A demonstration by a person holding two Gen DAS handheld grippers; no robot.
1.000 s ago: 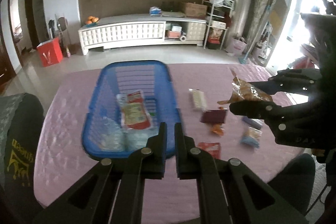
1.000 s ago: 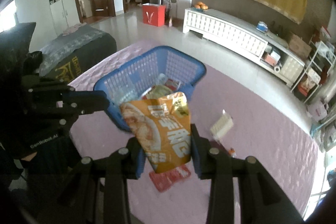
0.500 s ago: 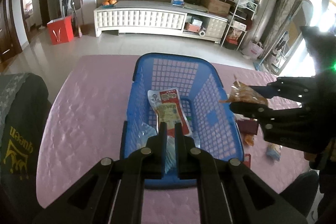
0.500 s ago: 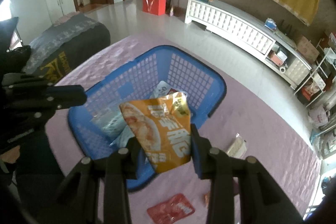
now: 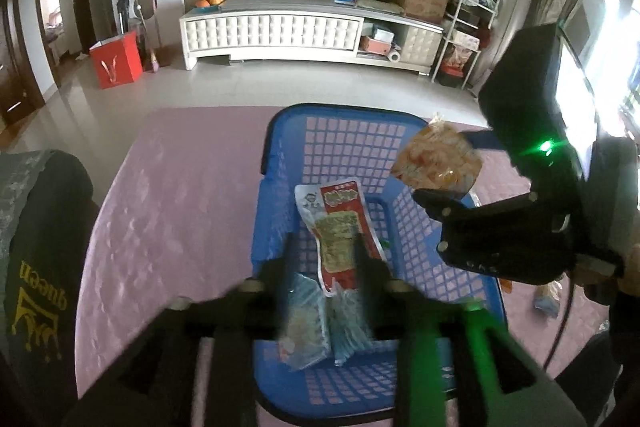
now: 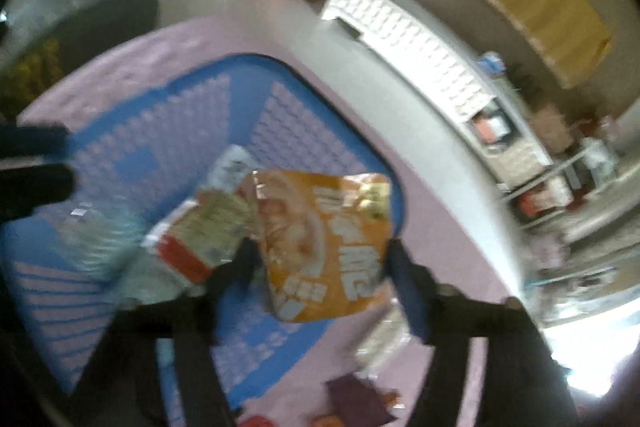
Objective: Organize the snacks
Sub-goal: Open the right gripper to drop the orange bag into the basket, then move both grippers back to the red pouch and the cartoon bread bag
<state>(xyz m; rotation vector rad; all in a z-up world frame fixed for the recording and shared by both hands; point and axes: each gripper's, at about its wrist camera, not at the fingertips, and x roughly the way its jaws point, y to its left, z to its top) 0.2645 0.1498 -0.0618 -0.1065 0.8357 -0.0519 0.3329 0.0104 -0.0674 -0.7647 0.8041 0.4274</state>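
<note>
Two grippers hung over the basket, which sat on the pink table. Motion smeared both views, the right wrist one most.

Inside the basket lay a red-and-white packet near the middle and clear bluish packets at its near end; their printing was too blurred to read. A few small snacks lay on the table outside the basket's right side, cut off by the frame edge and partly behind the right gripper.

The right gripper was above the basket's right wall with its fingers spread. The orange bag sat between them. Whether the pads gripped it could not be told through the blur, so its hold was unclear. In the left wrist view the bag showed above the basket's right rim, its lower edge hidden by the gripper body.

The left gripper was over the basket's near end, fingers apart and holding nothing, their outlines smeared.
</note>
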